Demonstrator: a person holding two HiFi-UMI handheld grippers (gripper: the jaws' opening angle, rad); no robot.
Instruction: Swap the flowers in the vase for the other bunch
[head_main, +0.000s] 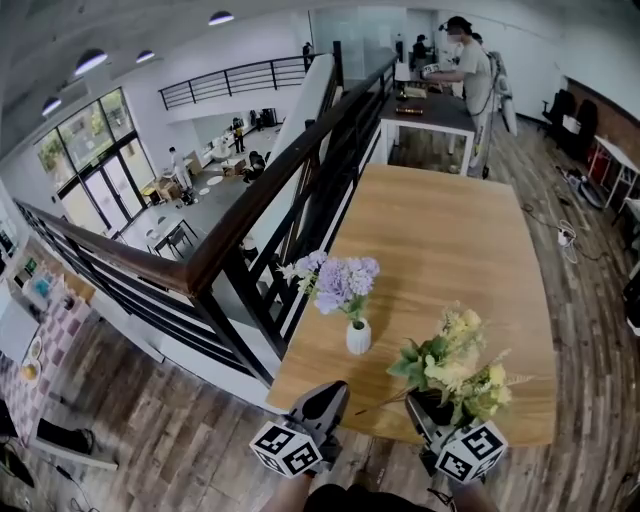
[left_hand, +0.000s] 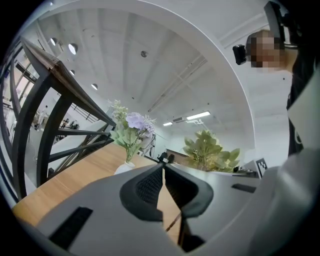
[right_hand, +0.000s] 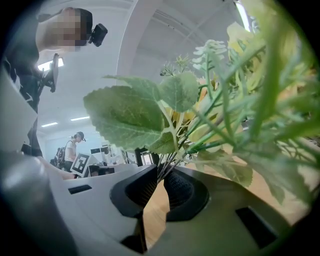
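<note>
A small white vase (head_main: 358, 337) with purple flowers (head_main: 340, 279) stands near the front left of the wooden table (head_main: 440, 240). The same purple flowers (left_hand: 131, 126) and the vase (left_hand: 125, 169) show ahead in the left gripper view. My left gripper (head_main: 336, 390) is shut and empty, just short of the table's near edge, in front of the vase. My right gripper (head_main: 418, 405) is shut on the stems of a yellow-and-green bunch (head_main: 455, 365), held upright over the table's front right. The stems (right_hand: 167, 169) are pinched between its pads, with the bunch's leaves (right_hand: 135, 117) filling that view.
A dark railing (head_main: 260, 200) runs along the table's left side, with a drop to a lower floor beyond. A person (head_main: 470, 70) stands at a dark desk (head_main: 425, 108) far behind the table. Cables (head_main: 565, 235) lie on the plank floor to the right.
</note>
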